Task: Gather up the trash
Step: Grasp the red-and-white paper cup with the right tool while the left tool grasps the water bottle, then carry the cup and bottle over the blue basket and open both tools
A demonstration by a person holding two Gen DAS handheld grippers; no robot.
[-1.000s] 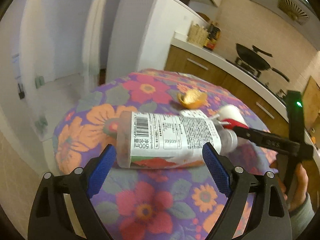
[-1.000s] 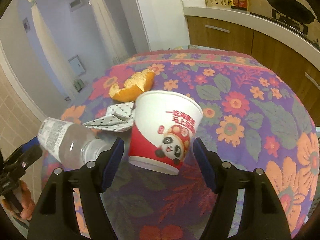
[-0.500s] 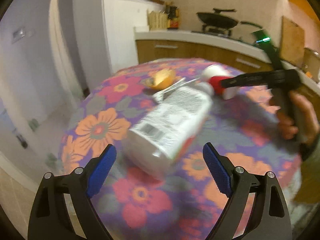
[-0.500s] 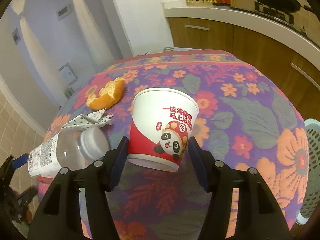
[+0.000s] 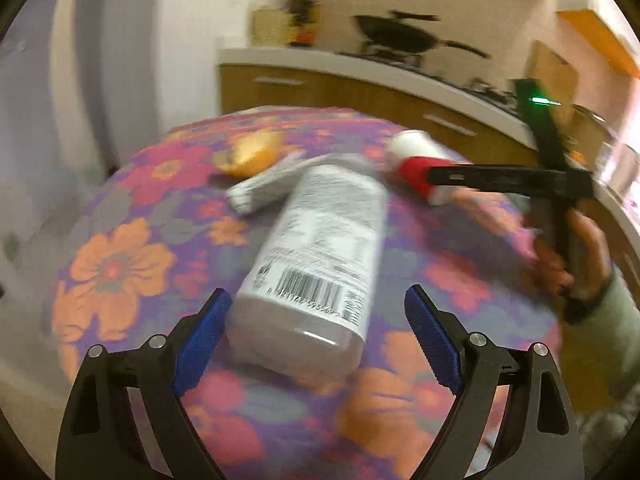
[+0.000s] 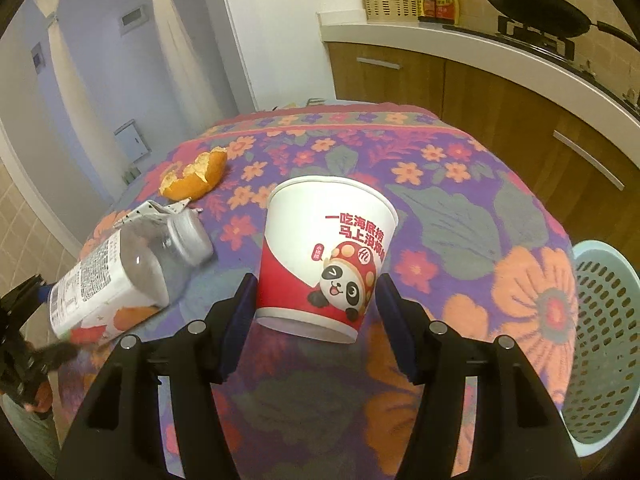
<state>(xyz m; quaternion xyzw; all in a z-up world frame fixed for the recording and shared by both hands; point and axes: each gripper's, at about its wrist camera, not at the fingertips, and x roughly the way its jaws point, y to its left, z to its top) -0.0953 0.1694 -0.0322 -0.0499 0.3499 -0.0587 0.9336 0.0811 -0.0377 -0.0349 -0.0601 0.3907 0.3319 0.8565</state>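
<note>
A clear plastic bottle point(image 5: 320, 256) with a white label lies on the flowered tablecloth, its base between the fingers of my left gripper point(image 5: 316, 322), which is open around it. It also shows in the right wrist view point(image 6: 120, 276). My right gripper point(image 6: 314, 300) is shut on a red and white paper cup point(image 6: 324, 252) with a panda print, held upright. The cup point(image 5: 416, 164) and right gripper show in the left wrist view. An orange peel point(image 6: 196, 174) and a crumpled white wrapper point(image 6: 156, 212) lie behind the bottle.
A light blue perforated basket point(image 6: 600, 332) stands beside the table at the right. The round table point(image 6: 460, 216) has a purple flowered cloth. Behind it runs a kitchen counter point(image 6: 460, 44) with a wok, bottles and a wicker basket.
The bottle has turned so its base now points at my left gripper, which swung round it. My right gripper has closed in on the cup's sides and holds it.
</note>
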